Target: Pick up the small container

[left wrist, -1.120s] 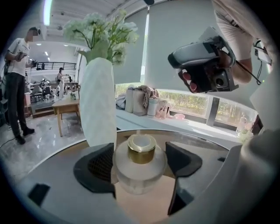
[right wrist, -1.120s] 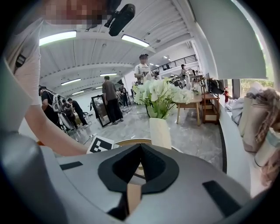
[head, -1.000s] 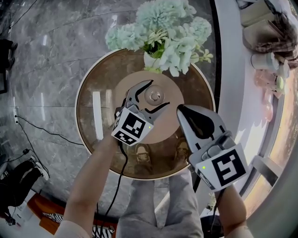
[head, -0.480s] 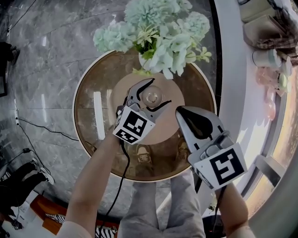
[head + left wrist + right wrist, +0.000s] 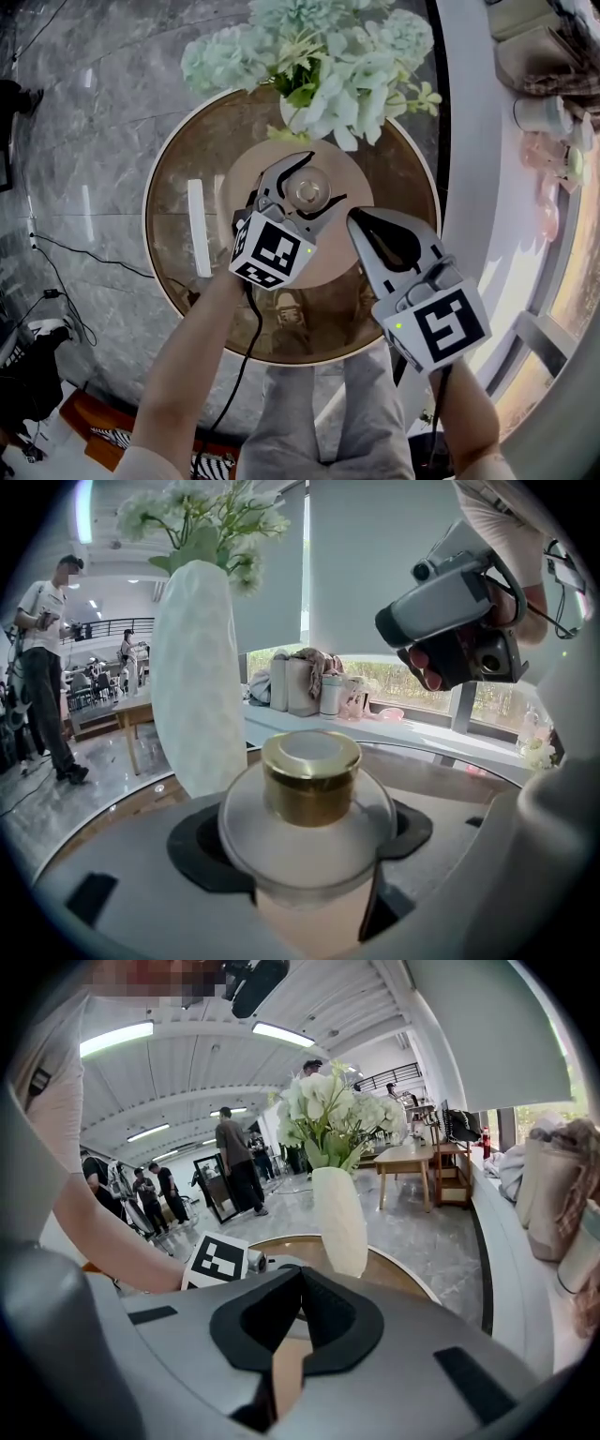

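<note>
Nearest me, the right gripper (image 5: 356,221) hangs over the near side of the glass table (image 5: 178,246), its jaws pressed together on nothing. Just beyond it, the left gripper (image 5: 319,180) brackets the small container (image 5: 309,794), a clear jar with a gold cap standing at the table's centre. Its jaws stand apart with the pads just beside the jar's walls, and I see no squeeze yet. Directly behind rises the white vase (image 5: 195,677) of pale flowers (image 5: 323,52). My worry: closing off-centre on that smooth, round body could skid or tip it on the glass. A lift that drifts forward could knock the top-heavy vase.
</note>
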Available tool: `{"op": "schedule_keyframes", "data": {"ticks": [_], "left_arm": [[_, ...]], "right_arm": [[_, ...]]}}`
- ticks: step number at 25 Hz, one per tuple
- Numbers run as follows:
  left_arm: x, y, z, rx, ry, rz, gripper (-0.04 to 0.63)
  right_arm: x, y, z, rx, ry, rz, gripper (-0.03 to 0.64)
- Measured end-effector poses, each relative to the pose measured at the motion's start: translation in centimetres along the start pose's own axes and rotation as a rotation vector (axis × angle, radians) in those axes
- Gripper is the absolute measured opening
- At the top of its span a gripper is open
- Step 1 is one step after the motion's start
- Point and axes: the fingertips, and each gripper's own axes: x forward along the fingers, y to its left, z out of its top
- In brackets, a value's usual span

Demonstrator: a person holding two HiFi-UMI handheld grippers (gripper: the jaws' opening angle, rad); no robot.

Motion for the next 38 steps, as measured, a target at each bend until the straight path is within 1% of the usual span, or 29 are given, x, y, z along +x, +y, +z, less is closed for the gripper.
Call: {"op": "schedule_keyframes", "data": {"ticks": [9,10,11,12,15,17,20,25,29,32,33,34,38], "left_arm": [[0.0,0.0,0.0,0.011,0.002,-0.004,0.348],[0.0,0.0,0.0,0.012,0.002,-0.004,0.348],[0.1,0.0,0.0,0.012,0.002,-0.004,0.348],[0.1,0.0,0.0,0.013,0.002,-0.005,0.348],[0.0,-0.1,0.0,0.015,0.003,-0.009,0.348],[0.0,-0.1,-0.1,0.018,0.004,-0.015,0.348],[0.0,-0.2,-0.1,0.028,0.005,-0.031,0.348],[-0.2,-0.8,-0.2,0.07,0.008,-0.098,0.348],[-0.3,-1.2,-0.2,0.098,0.006,-0.144,0.348],[-0.4,-1.2,-0.2,0.101,0.006,-0.146,0.348],[-0.3,-1.2,-0.2,0.1,0.006,-0.145,0.348],[-0.3,-1.2,-0.2,0.098,0.006,-0.144,0.348],[-0.3,-1.2,-0.3,0.098,0.008,-0.136,0.348]], "right_arm": [[2.2,1.0,1.1,0.012,-0.052,0.01,0.008],[2.7,1.2,1.1,0.003,-0.045,0.017,0.039],[3.1,1.3,1.1,-0.008,-0.037,0.023,0.114],[3.6,1.4,1.0,-0.021,-0.027,0.028,0.135],[5.0,1.6,0.3,-0.076,0.007,0.045,0.15],[5.8,1.8,-0.7,-0.12,0.034,0.066,0.152],[6.9,1.9,-1.2,-0.142,0.069,0.088,0.153],[7.7,2.0,-2.7,-0.216,0.109,0.123,0.16],[8.0,2.3,-2.8,-0.273,0.088,0.129,0.161],[8.0,2.3,-2.7,-0.312,0.049,0.127,0.153],[8.0,2.2,-2.7,-0.322,0.044,0.124,0.132],[7.9,2.1,-2.8,-0.33,0.042,0.119,0.13],[7.9,2.1,-2.8,-0.328,0.024,0.098,0.129]]}}
